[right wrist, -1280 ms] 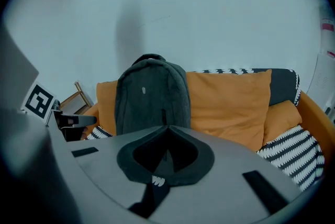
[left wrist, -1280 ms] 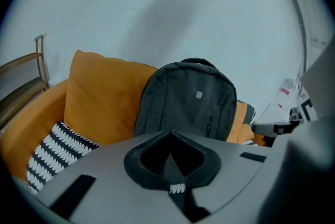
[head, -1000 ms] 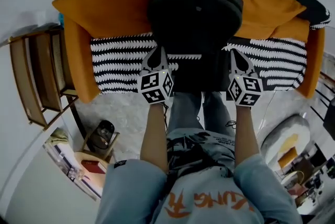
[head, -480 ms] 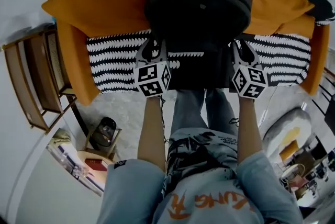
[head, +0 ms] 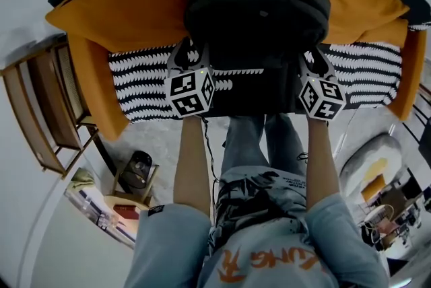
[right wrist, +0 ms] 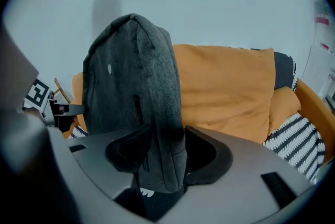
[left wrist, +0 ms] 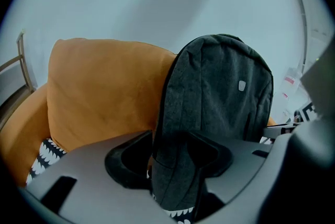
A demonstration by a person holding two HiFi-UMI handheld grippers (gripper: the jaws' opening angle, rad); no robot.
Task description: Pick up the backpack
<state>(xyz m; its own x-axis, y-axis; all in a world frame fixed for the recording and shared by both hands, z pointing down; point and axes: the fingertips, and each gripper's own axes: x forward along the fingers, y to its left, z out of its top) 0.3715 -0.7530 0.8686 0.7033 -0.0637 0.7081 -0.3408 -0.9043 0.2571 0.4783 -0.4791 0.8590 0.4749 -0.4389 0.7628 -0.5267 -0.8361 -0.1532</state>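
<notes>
A dark grey backpack (head: 256, 4) stands upright on the sofa seat and leans on the orange back cushions (head: 128, 7). My left gripper (head: 187, 54) is at its lower left side and my right gripper (head: 314, 63) at its lower right side. Both pairs of jaws are opening. In the left gripper view the backpack (left wrist: 220, 102) has its side edge between the jaws of the left gripper (left wrist: 170, 157), with a gap on one side. In the right gripper view the backpack (right wrist: 131, 76) runs its edge down between the jaws of the right gripper (right wrist: 167, 152).
The sofa seat (head: 145, 81) has a black-and-white patterned cover, with orange armrests at both ends. A wooden rack (head: 40, 112) stands at the left. A small stool with a dark object (head: 135, 169) is on the floor near the person's legs (head: 259, 138).
Both grippers moved forward and down to the backpack's lower sides. Their jaws went from shut to wide apart and now straddle its side edges.
</notes>
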